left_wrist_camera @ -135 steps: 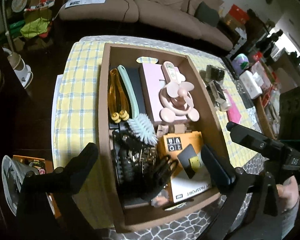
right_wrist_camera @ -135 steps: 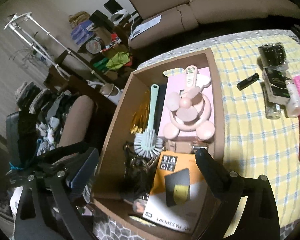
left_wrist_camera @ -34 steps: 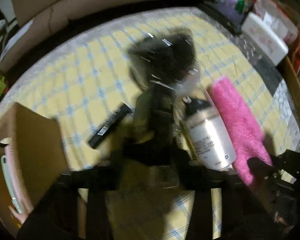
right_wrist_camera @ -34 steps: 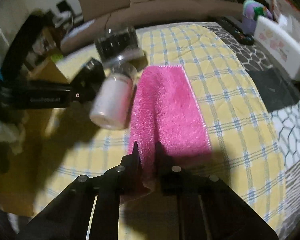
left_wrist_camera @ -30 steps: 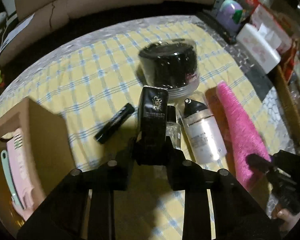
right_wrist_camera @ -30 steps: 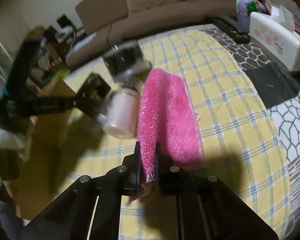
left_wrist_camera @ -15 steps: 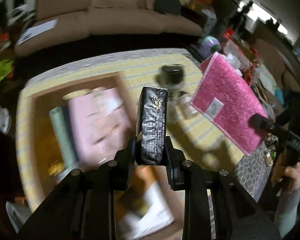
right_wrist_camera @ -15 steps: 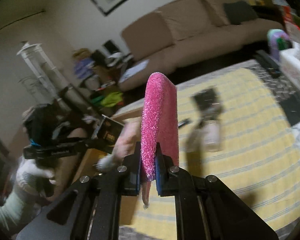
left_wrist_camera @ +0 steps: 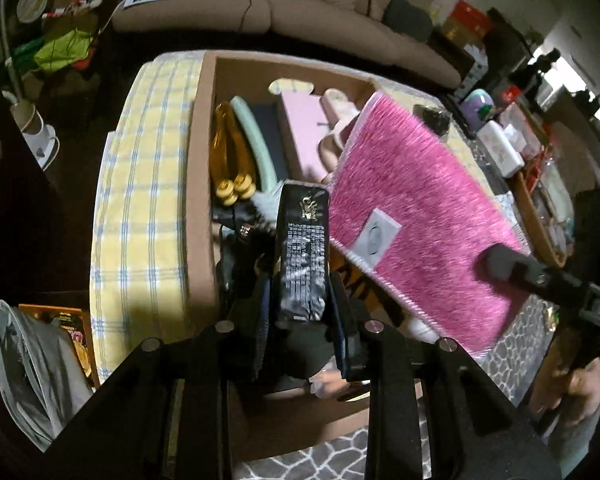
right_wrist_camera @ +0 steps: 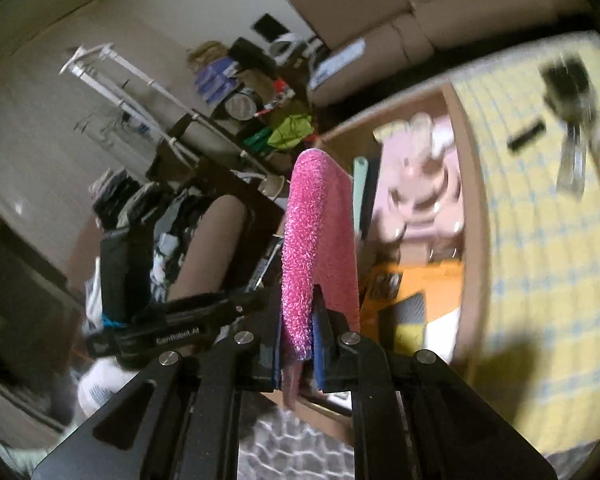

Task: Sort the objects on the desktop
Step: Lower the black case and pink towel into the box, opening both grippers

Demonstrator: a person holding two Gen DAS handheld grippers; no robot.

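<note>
1. Left gripper (left_wrist_camera: 300, 304): jaws narrow, clamped on the sides of an upright black packet (left_wrist_camera: 302, 248). The packet is held over the near half of the box (left_wrist_camera: 199, 184), probably for dropping in.
2. Right gripper (right_wrist_camera: 298, 354): jaws almost fully closed, pinching the lower edge of a pink cloth (right_wrist_camera: 316, 248). In the right wrist view the cloth stands up from the jaws, folded over at the top. In the left wrist view it (left_wrist_camera: 416, 220) appears as a flat sheet with a white label, hanging over the right side of the box.
3. Reason for the holds (judgement): each item is gripped by a thin edge, so the rest is free to slip into a gap between the contents. Both tools carry loads at once, so two items can be put away in one trip.
4. Box contents, left wrist view: an amber tool (left_wrist_camera: 230, 160) at the left wall; beside it a mint brush (left_wrist_camera: 256, 140); a pink case (left_wrist_camera: 304, 132) at the far end with a pink fan (left_wrist_camera: 334, 120) on it; dark clutter beneath the packet, too dim to identify.
5. An orange carton (right_wrist_camera: 420, 284) lies at the near end of the box.
6. Still on the yellow checked cloth (right_wrist_camera: 540, 240) outside the box: a black stick (right_wrist_camera: 526, 134) and a blurred group of bottles (right_wrist_camera: 572, 112). By this evidence sorting is not finished.
7. Risk (judgement): the box is crowded, so the pink cloth may drape over its wall.
</note>
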